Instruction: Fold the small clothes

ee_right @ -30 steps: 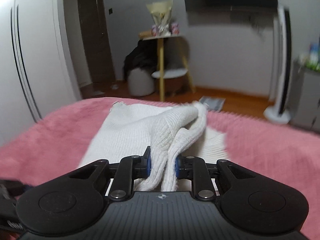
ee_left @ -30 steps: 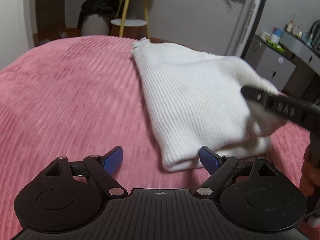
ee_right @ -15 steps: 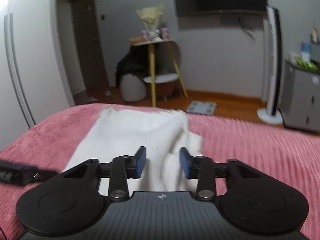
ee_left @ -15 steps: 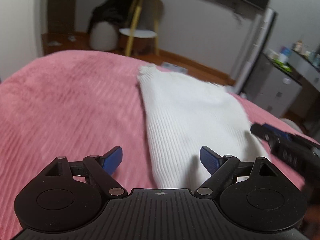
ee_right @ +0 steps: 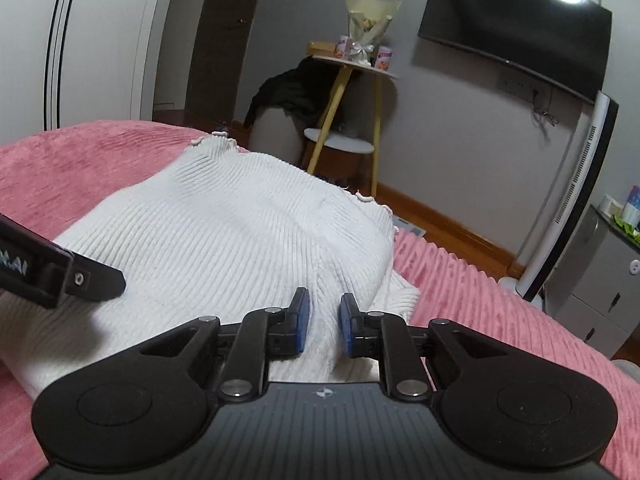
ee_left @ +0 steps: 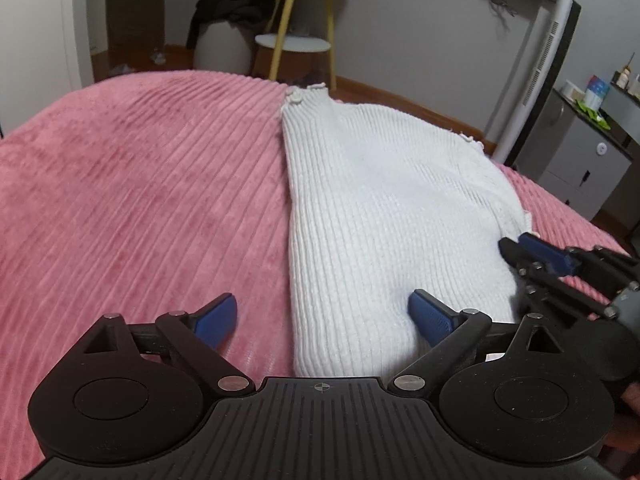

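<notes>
Left wrist view: white knit sweater (ee_left: pixel 384 216) now lies flat on the pink bed (ee_left: pixel 140 184), fold done vs 1 s ago; left claw (ee_left: pixel 322 314) spread wide, empty, straddling its near-left edge.

Right wrist view: right claw (ee_right: pixel 323 322) let go of the bunched fabric, jaws part-open over near-right corner. Prob. next fold.

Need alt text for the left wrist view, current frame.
A white ribbed knit garment lies folded flat on a pink corduroy bedspread, and the open left gripper straddles its near left edge. The right gripper reaches in at the garment's right edge; a yellow-legged side table stands behind.
</notes>
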